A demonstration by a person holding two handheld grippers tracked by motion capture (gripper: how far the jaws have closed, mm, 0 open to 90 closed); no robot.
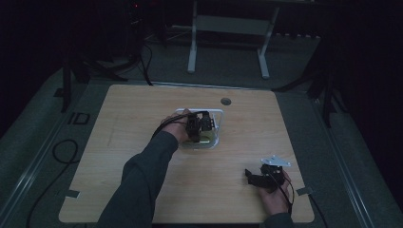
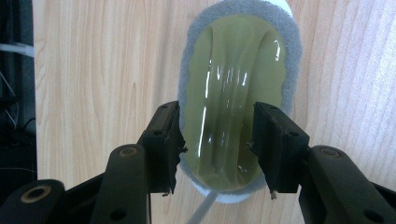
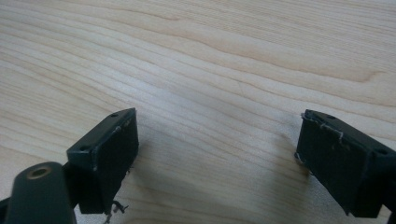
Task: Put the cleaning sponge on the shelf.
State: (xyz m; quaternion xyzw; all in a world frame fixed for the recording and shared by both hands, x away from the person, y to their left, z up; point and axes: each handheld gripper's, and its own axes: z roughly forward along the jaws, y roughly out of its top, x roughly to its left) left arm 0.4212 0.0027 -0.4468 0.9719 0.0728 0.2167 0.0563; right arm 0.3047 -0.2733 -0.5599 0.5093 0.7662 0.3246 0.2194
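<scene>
At centre table, our left gripper (image 1: 205,124) hangs over the tray (image 1: 219,113). Its jaws stand parted either side of the sponge (image 2: 236,98), an olive pad shrink-wrapped in glossy film with a grey scouring rim; we judge the pads just clear of it, not pressing. To do this step well, we would keep the jaws square to the sponge's long sides and move straight up or down, so the slick film does not snag. At near right, our right gripper (image 1: 264,178) rests idle on the table (image 1: 133,114), jaws wide apart, empty.
</scene>
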